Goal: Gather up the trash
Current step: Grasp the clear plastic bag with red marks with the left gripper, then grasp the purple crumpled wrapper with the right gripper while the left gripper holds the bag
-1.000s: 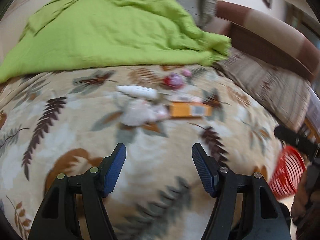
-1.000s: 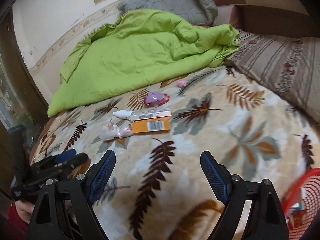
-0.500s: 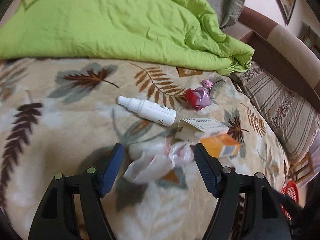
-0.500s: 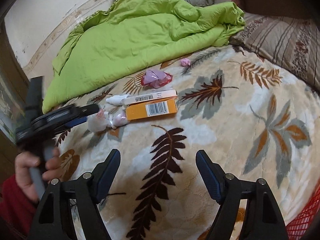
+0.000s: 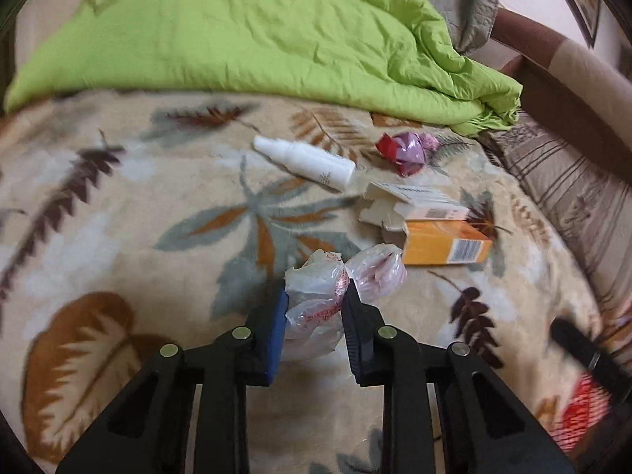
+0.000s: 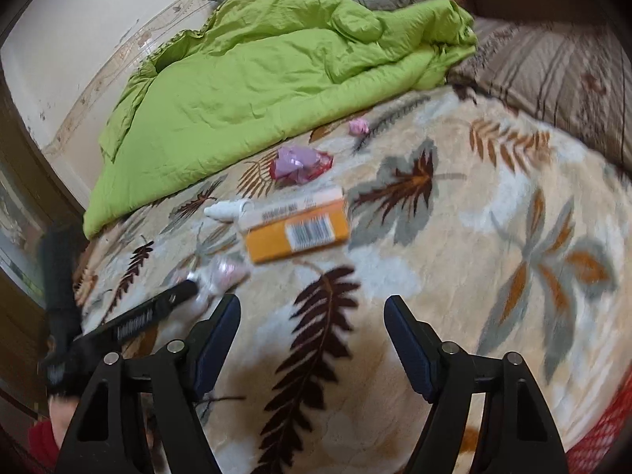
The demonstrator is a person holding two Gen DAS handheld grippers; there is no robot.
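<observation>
Left tongs (image 5: 316,296): clamped on the bag (image 5: 316,300), low centre of the left view. Crinkly clear plastic with red print, knotted into two lumps; only the near lump sits between the pads.

Right tongs (image 6: 312,316): wide open, nothing in them, hovering over the bed (image 6: 493,217) at the bottom of the right view.

Progress: barely started, I'd say. The bag is gripped but I can't tell if it's off the bed yet.

What's left: bottle (image 5: 306,162), box (image 5: 442,241), carton (image 5: 410,201), wrapper (image 5: 403,152) and a pink wad (image 6: 358,125), all clustered mid-frame on the bed.

Basket (image 6: 600,446): red mesh, bottom right corner of the right view. Looks like where the trash goes; can't see inside.

Textures: bottle is smooth white plastic, lying on its side. Box is orange card with a barcode, carton is white with torn-open flaps. Wrapper is shiny crumpled foil, purple and red. Bed cover is fuzzy fleece with leaf prints, puffy green duvet (image 5: 256,31) bunched across the top.
</observation>
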